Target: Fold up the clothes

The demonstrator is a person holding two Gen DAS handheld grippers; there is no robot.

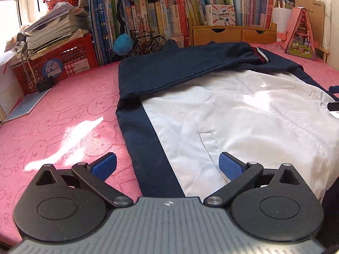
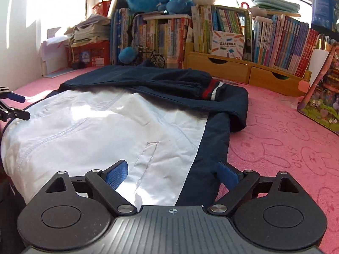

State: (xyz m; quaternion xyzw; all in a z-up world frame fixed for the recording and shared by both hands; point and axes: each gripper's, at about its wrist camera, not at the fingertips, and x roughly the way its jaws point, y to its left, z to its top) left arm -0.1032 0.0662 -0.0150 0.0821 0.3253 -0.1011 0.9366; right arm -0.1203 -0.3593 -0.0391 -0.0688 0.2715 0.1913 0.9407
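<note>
Worktop (image 1: 63,110): covered by a pink rabbit-print cloth.
Jacket (image 1: 243,114): navy and white, spread flat on the worktop, one striped-cuff sleeve (image 2: 211,92) folded across its far end.
Left tongs (image 1: 167,165): spread wide, gripping nothing, over the jacket's navy side.
Right tongs (image 2: 172,172): gaping, nothing gripped, over the opposite side.

A pink rabbit-print cover (image 1: 63,114) spreads out, sun-patched. Behind it runs a row of books (image 2: 222,27) above wooden drawers (image 2: 228,67); left of the books sits a red crate (image 1: 61,63) stacked with papers, beside a bright window (image 2: 63,17).
</note>
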